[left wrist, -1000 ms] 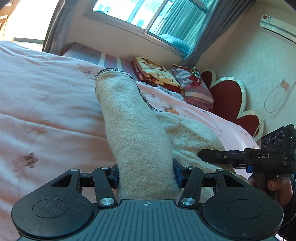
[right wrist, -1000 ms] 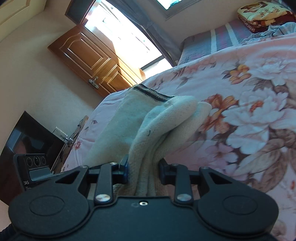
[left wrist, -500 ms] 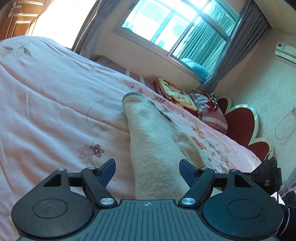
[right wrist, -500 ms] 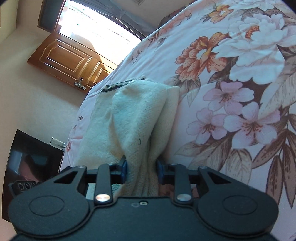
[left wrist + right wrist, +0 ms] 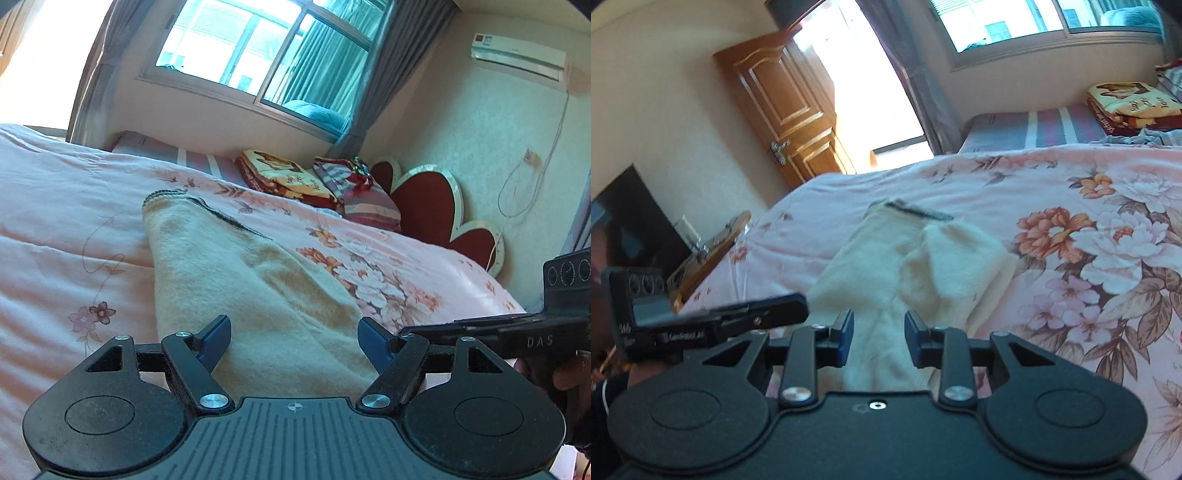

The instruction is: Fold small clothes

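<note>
A cream fleece garment (image 5: 229, 266) with a dark-trimmed hem lies lengthwise on the pink floral quilt (image 5: 55, 221). Its near end runs between the pads of my left gripper (image 5: 293, 325), which stands open, with both blue pads clear of the cloth. In the right wrist view, the same garment (image 5: 923, 258) is folded over on itself. My right gripper (image 5: 879, 317) is shut on its bunched near end. Each gripper's black housing shows at the edge of the other's view, close beside it, with a hand on the grip.
The quilt (image 5: 1071, 184) stretches wide on both sides of the garment. Folded blankets (image 5: 288, 181) and a red heart-shaped headboard (image 5: 424, 199) sit at the bed's head. A wooden door (image 5: 783, 110) and a dark screen (image 5: 635, 221) stand past the bed's far side.
My left jaws opened and let go of the garment, which now lies flat on the quilt. My right gripper swung and rolled while keeping its hold on the cloth.
</note>
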Tool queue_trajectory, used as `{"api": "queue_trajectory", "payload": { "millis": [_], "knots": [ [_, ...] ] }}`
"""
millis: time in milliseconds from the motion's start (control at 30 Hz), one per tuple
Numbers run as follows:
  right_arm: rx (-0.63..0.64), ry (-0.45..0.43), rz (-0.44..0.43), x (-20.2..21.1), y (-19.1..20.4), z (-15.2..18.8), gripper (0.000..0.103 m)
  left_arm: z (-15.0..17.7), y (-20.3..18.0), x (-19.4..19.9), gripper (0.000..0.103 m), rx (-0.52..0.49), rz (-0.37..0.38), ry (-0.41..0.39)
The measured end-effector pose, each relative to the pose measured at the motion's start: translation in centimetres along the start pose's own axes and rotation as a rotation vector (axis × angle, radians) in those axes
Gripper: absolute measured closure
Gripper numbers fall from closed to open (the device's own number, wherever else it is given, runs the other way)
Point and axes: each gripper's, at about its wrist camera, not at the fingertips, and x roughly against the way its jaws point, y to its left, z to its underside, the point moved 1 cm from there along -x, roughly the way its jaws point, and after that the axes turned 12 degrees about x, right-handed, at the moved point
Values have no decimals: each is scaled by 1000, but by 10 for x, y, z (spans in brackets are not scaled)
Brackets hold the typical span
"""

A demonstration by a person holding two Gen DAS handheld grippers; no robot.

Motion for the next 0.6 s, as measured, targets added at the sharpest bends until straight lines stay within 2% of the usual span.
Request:
{"api": "queue_trajectory", "payload": {
  "millis": [100,200,233,267,400,467,500,533,567,600],
  "knots": [
    [68,73,50,-11,7,18,76,11,-2,2,28,-48,-26,26],
    [49,95,128,-17,0,29,82,20,-3,5,27,-82,-54,20],
    [50,114,168,-20,-3,32,76,21,-5,4,27,-100,-66,14],
    [42,135,170,-24,-6,37,73,25,-8,4,27,-132,-85,9],
    [-20,112,167,-23,-9,43,72,39,-31,4,27,-287,-203,-29],
    [-46,66,186,-11,-7,42,68,42,-40,15,27,-300,-230,-59],
    [-56,46,193,-4,-6,41,66,44,-43,23,23,-287,-237,-73],
    [-60,31,202,3,-4,41,66,47,-46,31,6,-273,-248,-90],
    [-59,23,212,11,-1,42,65,51,-49,41,0,-263,-265,-120],
    [-57,17,219,19,2,43,64,56,-54,54,0,-260,-285,-149]
  ]
}}
